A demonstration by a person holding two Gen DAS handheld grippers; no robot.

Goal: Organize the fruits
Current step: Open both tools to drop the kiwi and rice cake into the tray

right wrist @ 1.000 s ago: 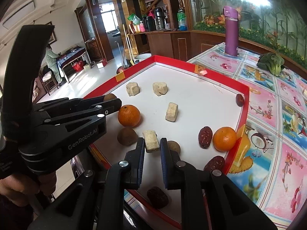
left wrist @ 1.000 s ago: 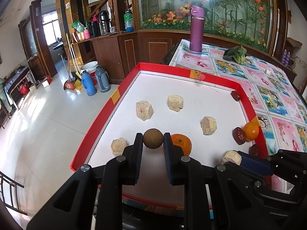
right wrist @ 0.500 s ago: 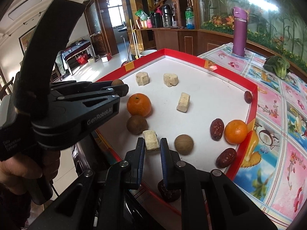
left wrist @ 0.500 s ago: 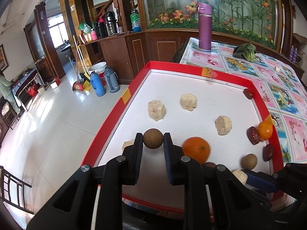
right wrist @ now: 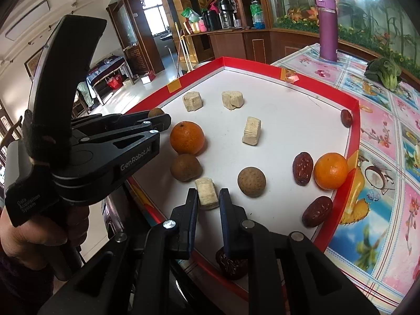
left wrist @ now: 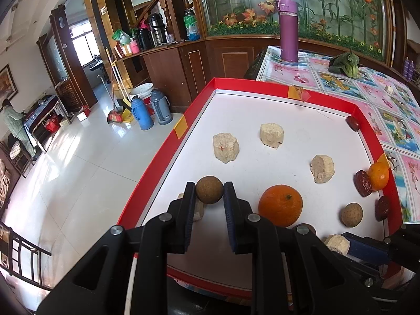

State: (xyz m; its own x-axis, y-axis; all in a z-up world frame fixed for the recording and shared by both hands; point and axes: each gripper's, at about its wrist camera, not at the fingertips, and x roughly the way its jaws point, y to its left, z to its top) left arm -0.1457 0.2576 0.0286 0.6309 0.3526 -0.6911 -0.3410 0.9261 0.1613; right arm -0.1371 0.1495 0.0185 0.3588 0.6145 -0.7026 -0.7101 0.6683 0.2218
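Left wrist: left gripper clamps brown ball (above tray).

The round brown fruit looks matt and finely rough. The large orange has a glossy, dimpled peel. The pale beige chunks look dry, crumbly and porous. The dark red dates are wrinkled with a slight sheen. The red-rimmed white tray looks smooth and matt; the floral tablecloth is glossy like plastic.
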